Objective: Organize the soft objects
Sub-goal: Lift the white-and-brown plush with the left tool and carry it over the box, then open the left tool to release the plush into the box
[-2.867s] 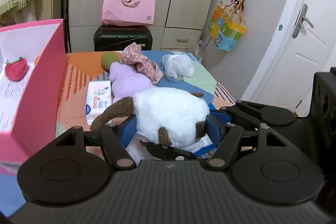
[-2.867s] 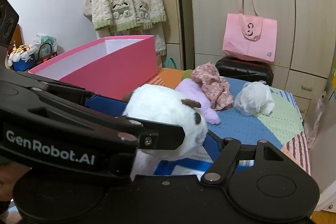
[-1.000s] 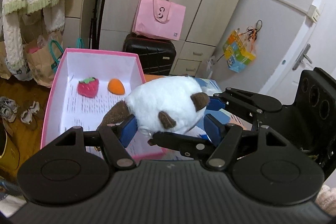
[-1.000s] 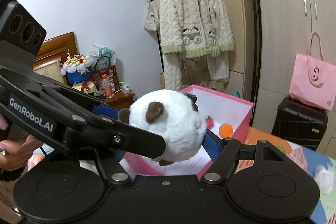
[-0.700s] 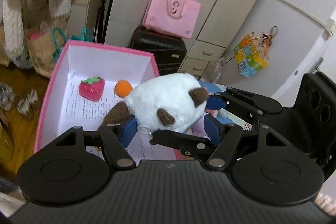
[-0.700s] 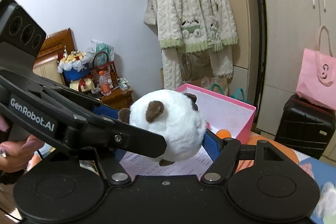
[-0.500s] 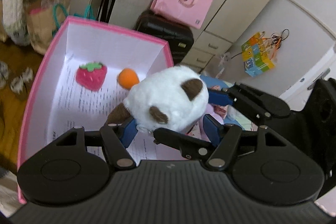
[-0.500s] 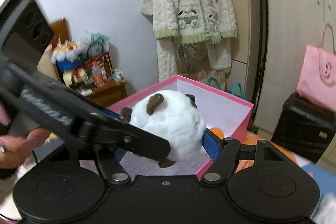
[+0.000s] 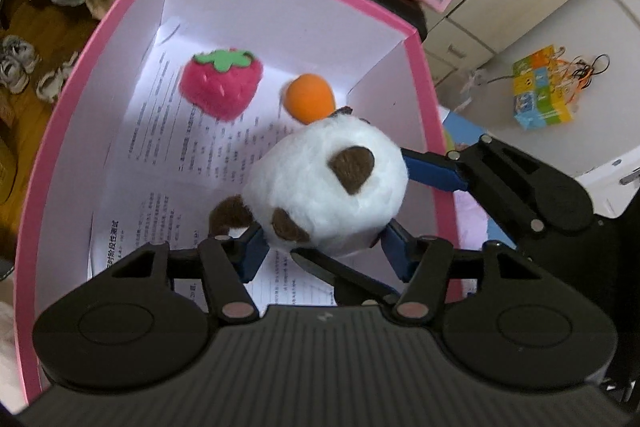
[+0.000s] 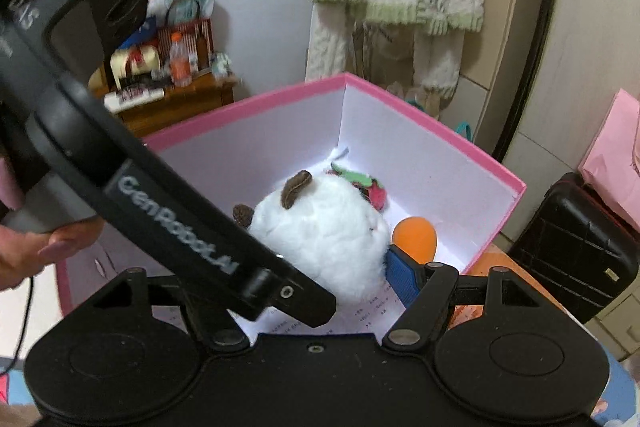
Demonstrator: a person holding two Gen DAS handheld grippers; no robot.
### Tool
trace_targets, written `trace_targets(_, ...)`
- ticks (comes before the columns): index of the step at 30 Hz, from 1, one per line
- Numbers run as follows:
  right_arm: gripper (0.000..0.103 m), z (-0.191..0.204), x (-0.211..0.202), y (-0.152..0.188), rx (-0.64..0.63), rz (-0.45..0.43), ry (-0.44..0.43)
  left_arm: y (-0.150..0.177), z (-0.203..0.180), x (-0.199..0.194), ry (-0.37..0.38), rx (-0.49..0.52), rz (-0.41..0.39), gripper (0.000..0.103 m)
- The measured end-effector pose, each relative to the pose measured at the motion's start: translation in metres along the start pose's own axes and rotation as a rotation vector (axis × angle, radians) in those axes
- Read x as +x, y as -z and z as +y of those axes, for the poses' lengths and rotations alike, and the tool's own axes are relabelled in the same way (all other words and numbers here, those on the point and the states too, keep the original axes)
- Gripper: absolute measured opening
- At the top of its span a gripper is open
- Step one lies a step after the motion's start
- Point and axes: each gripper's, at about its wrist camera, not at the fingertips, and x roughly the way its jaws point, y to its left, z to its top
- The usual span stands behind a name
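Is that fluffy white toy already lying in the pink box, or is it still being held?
Still held. The white plush toy hangs inside the pink box, above its paper-lined floor, clamped between the blue pads of both hand-held grippers.

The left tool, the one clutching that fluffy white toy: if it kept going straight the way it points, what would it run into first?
Probably the printed paper sheet lining the pink cardboard box. The left tool aims down into it, so the round white plush toy with brown patches would land there first, short of the pink plush strawberry. Depth is uncertain.

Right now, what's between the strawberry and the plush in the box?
Only bare printed paper on the box floor between the strawberry and the plush; the orange ball sits off to the side. Left wrist view.
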Motion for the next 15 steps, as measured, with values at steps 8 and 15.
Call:
trace_targets(8,0.078,0.010,0.010,-0.009,-0.088,0.109,0.041,-0.003,0.002,0.014,-0.021,-0.020,0.045,0.059)
trace_targets(15,0.078,0.018,0.015,-0.009,-0.145,0.149,0.060,0.001,0.005,0.006,-0.040,-0.011,0.028,0.062)
